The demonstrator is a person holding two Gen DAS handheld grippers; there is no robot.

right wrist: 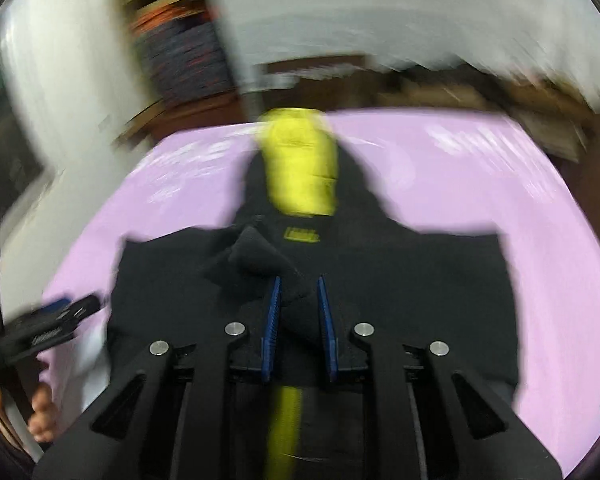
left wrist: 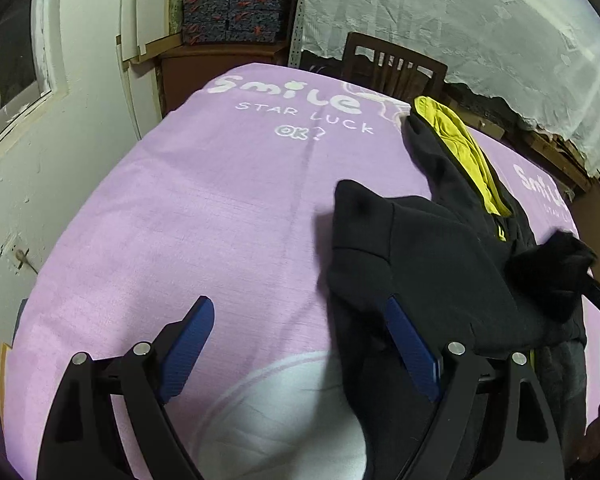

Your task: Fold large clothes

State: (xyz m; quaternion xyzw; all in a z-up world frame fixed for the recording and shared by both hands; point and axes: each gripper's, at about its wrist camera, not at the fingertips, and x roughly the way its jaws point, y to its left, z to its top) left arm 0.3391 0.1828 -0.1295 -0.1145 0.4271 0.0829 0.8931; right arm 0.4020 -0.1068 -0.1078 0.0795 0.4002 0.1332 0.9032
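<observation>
Black fleece hoodie [right wrist: 380, 280] with yellow lining, purple blanket [left wrist: 180, 220], right tool [right wrist: 298, 304] pinching bunched sleeve, left tool [left wrist: 300, 344] wide, empty.

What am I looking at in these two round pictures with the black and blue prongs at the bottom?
They are not robot arms. A person holds a hand tool in each hand, each with a camera looking along its two blue-padded jaws.

The sharp picture comes from the left gripper; its jaws stand wide apart, holding nothing, over a purple sheet printed "Smile".

The blurred picture comes from the right gripper; its jaws are pinched on a bunched fold of a black hooded jacket with yellow lining, which lies spread on the sheet. The left tool shows at that picture's left edge.

A wooden chair stands behind.
</observation>
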